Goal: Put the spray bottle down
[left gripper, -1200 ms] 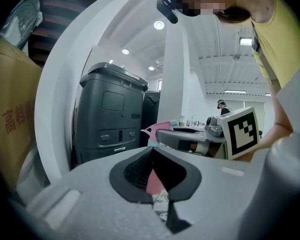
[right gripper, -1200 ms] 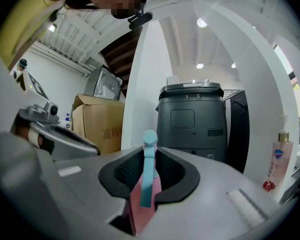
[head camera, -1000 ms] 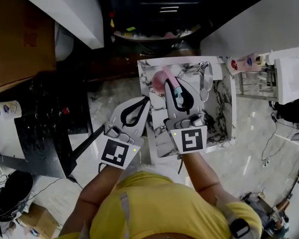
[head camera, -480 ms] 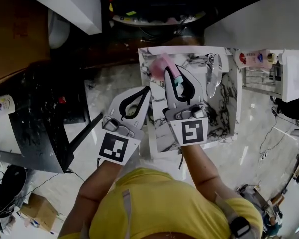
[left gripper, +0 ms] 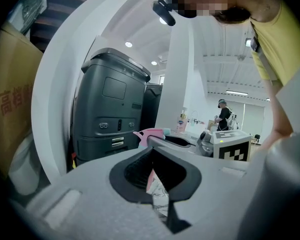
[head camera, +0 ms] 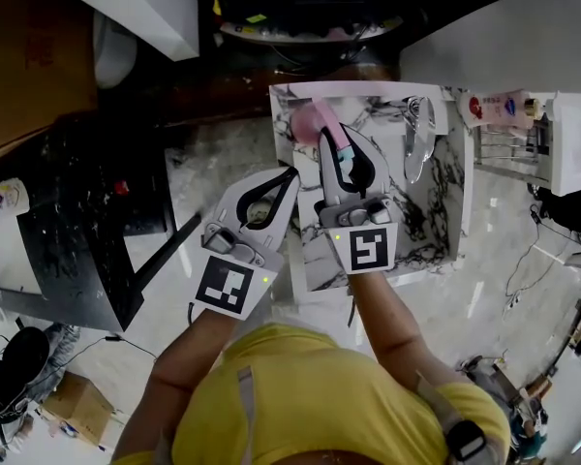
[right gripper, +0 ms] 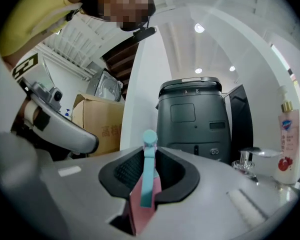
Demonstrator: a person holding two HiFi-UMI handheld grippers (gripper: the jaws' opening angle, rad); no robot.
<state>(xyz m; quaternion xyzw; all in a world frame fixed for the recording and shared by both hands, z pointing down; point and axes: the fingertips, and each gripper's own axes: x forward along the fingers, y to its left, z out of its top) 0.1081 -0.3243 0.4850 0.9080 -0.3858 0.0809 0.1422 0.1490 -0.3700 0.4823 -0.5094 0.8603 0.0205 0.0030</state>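
We hold the pink spray bottle [head camera: 319, 126] over the far-left part of the marble counter [head camera: 428, 223], its neck and teal trigger pinched in the narrow jaws of our right gripper [head camera: 337, 151]. We judge it light, stiff plastic, somewhat slippery; the neck grips best. Our left gripper [head camera: 287, 176] is closed and empty, just left. The counter's left edge lies close; bare marble opens rightward before the faucet [head camera: 415, 141].
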